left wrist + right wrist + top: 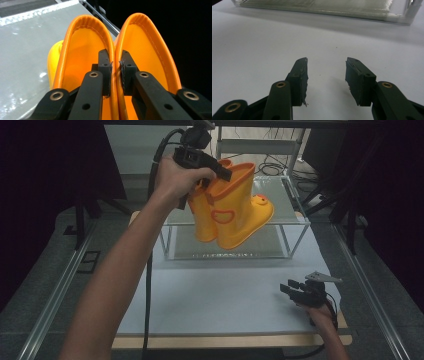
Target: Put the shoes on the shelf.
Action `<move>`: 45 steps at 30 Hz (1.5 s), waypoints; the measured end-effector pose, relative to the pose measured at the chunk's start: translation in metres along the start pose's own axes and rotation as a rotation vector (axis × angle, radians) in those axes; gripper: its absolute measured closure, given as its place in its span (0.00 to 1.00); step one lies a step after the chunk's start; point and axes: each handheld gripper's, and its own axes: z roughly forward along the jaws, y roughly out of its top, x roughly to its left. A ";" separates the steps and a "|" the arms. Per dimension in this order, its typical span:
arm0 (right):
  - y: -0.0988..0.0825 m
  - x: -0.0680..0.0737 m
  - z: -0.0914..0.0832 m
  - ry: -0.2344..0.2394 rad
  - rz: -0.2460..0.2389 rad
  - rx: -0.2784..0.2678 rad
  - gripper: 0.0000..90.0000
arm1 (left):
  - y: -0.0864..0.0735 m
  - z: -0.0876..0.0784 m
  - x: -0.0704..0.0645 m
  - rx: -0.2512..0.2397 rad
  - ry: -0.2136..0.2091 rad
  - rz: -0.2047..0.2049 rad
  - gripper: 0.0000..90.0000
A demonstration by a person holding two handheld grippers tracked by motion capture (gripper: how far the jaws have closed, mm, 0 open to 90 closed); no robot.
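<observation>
Here, boots (230,210): yellow rubber pair, aloft over the clear tray (295,222), far centre.
Left gripper (115,72): pinching both inner cuffs together.
Right gripper (326,80): spread, idle, near right.
Handling: probably light, floppy, slick; grip the orange rims.

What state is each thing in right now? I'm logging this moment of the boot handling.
Yellow boots: lifted as a pair, hanging above the clear box, tilted.
Left gripper: shut on the boots' two touching cuff walls.
Right gripper: open, nothing between its jaws, low over the white mat.
Clear box: open-topped, standing on the mat.
</observation>
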 end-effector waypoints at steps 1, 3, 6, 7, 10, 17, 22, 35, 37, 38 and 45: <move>0.000 0.000 0.000 0.000 0.000 0.000 0.58 | 0.000 0.000 0.000 0.000 0.000 0.000 0.91; 0.000 0.000 -0.001 -0.003 -0.004 -0.001 0.58 | 0.006 0.002 0.006 -0.006 0.028 -0.022 0.91; 0.000 0.000 0.000 -0.006 -0.009 0.001 0.58 | 0.015 0.007 0.011 -0.017 0.063 -0.046 0.91; 0.000 0.001 0.000 -0.005 -0.010 0.002 0.58 | 0.017 0.009 0.013 -0.020 0.075 -0.049 0.91; 0.000 -0.001 0.000 -0.005 -0.006 0.002 0.58 | 0.024 0.013 0.018 -0.035 0.112 -0.067 0.91; 0.000 -0.004 -0.002 -0.005 0.004 -0.007 0.58 | 0.032 0.014 0.029 -0.072 0.180 -0.123 0.91; 0.000 -0.003 0.000 0.001 -0.002 -0.003 0.58 | 0.039 0.020 0.029 -0.067 0.224 -0.133 0.91; 0.000 -0.001 0.000 0.011 -0.008 -0.006 0.58 | 0.065 0.055 0.051 -0.075 0.248 -0.191 0.91; 0.000 0.002 0.000 0.017 -0.015 -0.003 0.58 | 0.068 0.063 0.055 -0.072 0.262 -0.198 0.91; 0.000 0.002 0.000 0.017 -0.015 -0.003 0.58 | 0.069 0.067 0.057 -0.068 0.272 -0.198 0.91; -0.001 0.003 -0.001 0.006 -0.025 -0.008 0.58 | 0.065 0.088 0.069 -0.014 0.306 -0.202 0.91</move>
